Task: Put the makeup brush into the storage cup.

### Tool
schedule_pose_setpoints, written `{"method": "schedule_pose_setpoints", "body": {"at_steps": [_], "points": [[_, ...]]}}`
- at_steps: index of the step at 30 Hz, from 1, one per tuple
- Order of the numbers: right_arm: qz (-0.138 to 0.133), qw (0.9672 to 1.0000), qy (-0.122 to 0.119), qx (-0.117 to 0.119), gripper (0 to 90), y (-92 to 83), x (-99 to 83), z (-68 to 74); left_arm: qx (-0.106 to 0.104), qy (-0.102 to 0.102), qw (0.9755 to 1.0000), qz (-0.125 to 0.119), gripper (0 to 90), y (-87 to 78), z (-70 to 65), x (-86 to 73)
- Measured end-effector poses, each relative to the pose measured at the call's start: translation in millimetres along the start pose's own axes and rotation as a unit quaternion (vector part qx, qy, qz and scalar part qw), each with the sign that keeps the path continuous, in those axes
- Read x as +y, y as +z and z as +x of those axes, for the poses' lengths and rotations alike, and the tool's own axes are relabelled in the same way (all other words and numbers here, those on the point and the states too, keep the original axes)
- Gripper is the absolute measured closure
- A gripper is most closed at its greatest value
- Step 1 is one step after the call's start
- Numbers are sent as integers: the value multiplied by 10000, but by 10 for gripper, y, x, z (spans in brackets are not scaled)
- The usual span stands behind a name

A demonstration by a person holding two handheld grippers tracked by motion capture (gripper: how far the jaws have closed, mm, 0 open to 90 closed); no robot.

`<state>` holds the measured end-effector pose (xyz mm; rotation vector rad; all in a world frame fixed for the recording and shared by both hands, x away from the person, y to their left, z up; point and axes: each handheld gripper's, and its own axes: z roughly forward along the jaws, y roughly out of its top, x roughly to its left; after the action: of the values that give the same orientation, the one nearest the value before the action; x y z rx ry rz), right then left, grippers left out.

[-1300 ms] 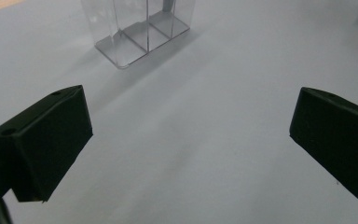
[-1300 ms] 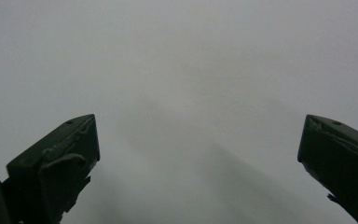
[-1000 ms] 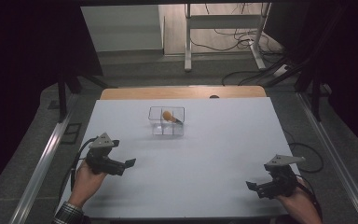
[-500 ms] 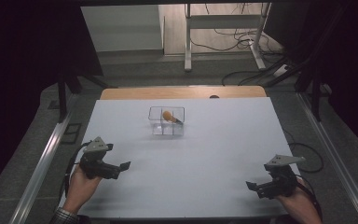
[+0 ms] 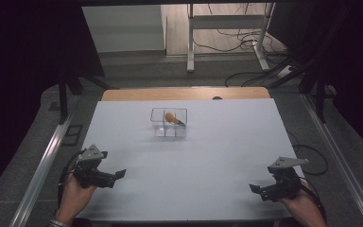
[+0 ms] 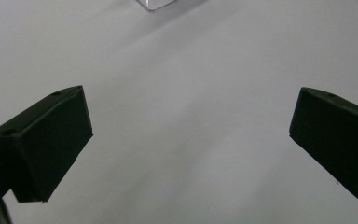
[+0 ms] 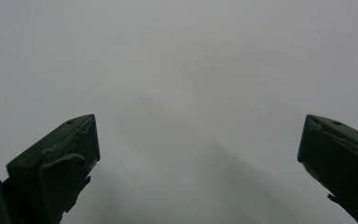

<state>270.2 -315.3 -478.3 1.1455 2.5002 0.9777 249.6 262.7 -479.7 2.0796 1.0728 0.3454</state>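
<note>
So both grippers are just parked at the near edge right now. The left gripper (image 5: 118, 175) sits low at the near left corner of the tabletop (image 5: 217, 161), jaws spread wide with nothing between them; in the left gripper view you see bare white surface between the two black jaws, and a corner of the clear box (image 6: 156, 3) peeking in at the top edge. The right gripper (image 5: 255, 188) mirrors it at the near right corner, also spread wide and empty, with plain tabletop ahead of it in its own view.

My guess is this is a rest pose: hands pulled back and out to the sides so the middle stays open.

The thing that matters is the clear box (image 5: 169, 122), a small see-through divided container sitting toward the far middle of the tabletop, well apart from both grippers. There's an orange object (image 5: 170, 116) in one of its back compartments, with a dark bit sticking out beside it; too small to say what it is.

Compared with a second ago: the left gripper has slid back toward the person and a bit lower, away from the box. The right gripper hasn't really budged, and the box and its contents look the same.
</note>
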Motion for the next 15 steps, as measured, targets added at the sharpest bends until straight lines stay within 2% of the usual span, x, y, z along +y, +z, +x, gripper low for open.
{"method": "schedule_pose_setpoints", "body": {"at_steps": [15], "points": [[8, 10000, 7, -8, 0, 0, 2, 2, 129, -207, 9997, -20, 0, -161, 63, -194]]}}
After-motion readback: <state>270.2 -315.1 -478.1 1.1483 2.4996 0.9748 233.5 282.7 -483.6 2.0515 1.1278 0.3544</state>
